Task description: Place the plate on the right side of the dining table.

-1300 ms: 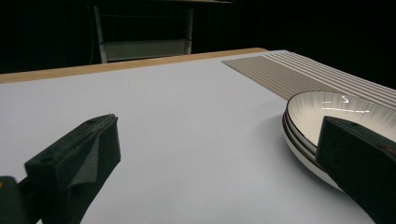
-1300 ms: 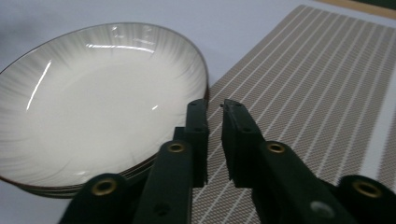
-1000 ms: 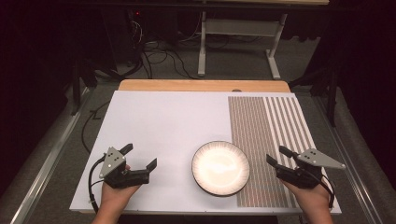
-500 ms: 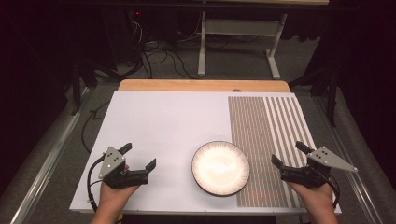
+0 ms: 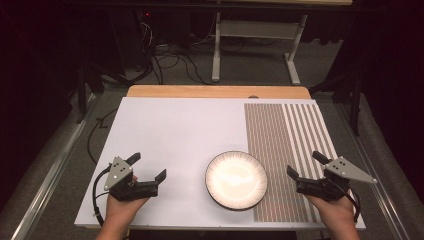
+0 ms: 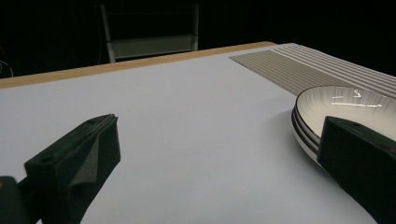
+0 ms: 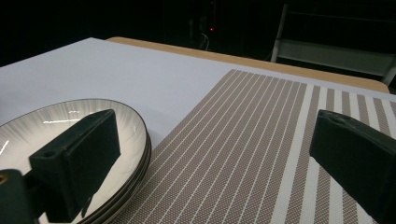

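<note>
A: Two grippers logged. No readable writing on anything.

B: Left gripper (image 5: 149,175)?

A: Jaws wide apart, nothing between them, left of the plates.

B: Right gripper (image 5: 308,165)?

A: Jaws have just been opening, now spread wide, empty, over the striped placemat (image 5: 287,150).

B: Plates?

A: Stacked white plates (image 5: 236,180), dark rims, fine ribbing, near centre of the white table (image 5: 180,130), touching the placemat's left edge.

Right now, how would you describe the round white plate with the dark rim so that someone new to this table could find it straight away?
Start at the big pale grey board covering the table, then go to the brown-and-white striped placemat on its right side. The round white plate with the dark rim sits near the front, overlapping the mat's left edge, between the two hand-held grippers. It appears to be a stack of plates, the only round, glossy thing there.
</note>
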Motion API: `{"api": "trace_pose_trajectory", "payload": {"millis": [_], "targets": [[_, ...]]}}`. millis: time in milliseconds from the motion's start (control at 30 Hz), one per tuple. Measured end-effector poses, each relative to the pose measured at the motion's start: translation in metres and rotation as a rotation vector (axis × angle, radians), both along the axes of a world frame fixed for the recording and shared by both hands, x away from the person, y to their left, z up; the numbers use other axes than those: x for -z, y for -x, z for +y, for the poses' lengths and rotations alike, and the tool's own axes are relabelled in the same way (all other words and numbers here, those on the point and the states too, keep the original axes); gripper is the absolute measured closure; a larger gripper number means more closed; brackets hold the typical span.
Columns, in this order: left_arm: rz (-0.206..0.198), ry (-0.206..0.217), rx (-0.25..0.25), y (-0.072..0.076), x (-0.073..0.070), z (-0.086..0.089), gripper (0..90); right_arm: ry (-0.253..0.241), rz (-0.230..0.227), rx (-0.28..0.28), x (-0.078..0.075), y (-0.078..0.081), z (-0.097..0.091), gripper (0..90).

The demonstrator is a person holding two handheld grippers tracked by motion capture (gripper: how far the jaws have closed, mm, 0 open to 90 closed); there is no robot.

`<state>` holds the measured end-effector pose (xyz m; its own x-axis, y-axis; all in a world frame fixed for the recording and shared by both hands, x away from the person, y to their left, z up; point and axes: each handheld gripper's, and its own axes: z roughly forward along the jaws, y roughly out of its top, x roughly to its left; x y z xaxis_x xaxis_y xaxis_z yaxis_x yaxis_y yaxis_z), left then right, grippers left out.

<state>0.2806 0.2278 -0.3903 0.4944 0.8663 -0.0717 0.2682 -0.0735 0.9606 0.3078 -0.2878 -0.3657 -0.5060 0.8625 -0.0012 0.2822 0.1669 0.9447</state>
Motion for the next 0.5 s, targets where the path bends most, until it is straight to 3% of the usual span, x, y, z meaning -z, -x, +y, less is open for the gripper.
{"api": "trace_pose_trajectory", "payload": {"millis": [200,300,400,500], "targets": [[-0.013,-0.005,0.000,0.001,-0.003,-0.001,0.2,0.031,0.022,-0.011,0.003,0.001,0.006,23.5],[-0.015,-0.002,-0.002,0.001,-0.003,-0.002,0.2,0.059,0.021,-0.041,0.003,0.003,0.008,38.5],[-0.011,-0.010,0.005,0.001,-0.003,-0.003,0.2,0.056,0.031,-0.066,0.003,0.004,0.010,53.9],[-0.012,-0.007,0.003,0.000,-0.003,-0.003,0.2,0.070,0.056,-0.108,0.005,0.002,0.013,61.8]]}}
